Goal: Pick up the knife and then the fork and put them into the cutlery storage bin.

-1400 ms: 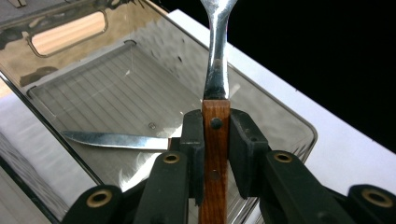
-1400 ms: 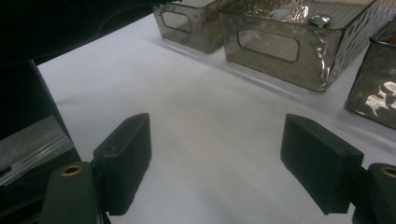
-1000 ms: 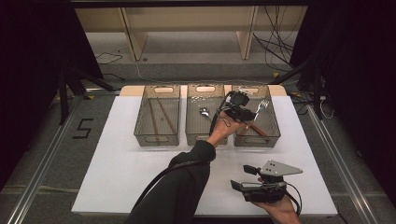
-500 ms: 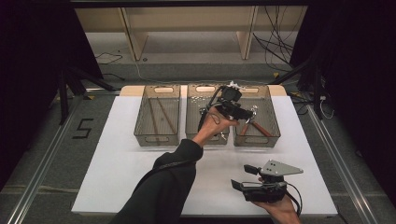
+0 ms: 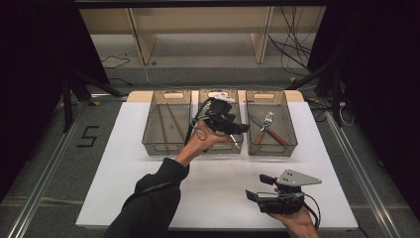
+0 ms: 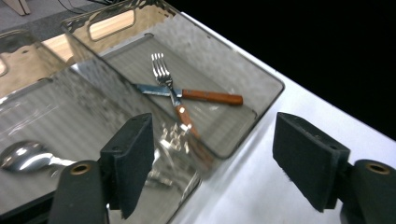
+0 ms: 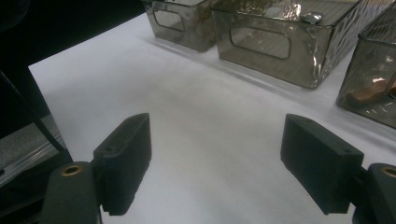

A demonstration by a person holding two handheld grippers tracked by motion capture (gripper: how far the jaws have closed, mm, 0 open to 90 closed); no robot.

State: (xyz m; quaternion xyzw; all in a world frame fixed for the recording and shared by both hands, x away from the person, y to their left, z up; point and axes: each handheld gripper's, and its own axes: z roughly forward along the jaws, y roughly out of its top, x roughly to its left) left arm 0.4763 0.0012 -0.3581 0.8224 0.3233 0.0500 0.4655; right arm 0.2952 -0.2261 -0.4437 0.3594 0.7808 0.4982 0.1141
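The left gripper is hovering above the near edge of the middle bin at the centre of the high view, its fingers released; they have just been opening, and nothing is sitting between them. In the left gripper view the fork and the wooden-handled knife are lying crossed in the right bin, up and slightly left of the fingers, the fork's long axis running toward the lower right. A spoon is resting at the lower left. The right gripper is idling at the lower right over the white table, fingers released, farther from the bins than the left.
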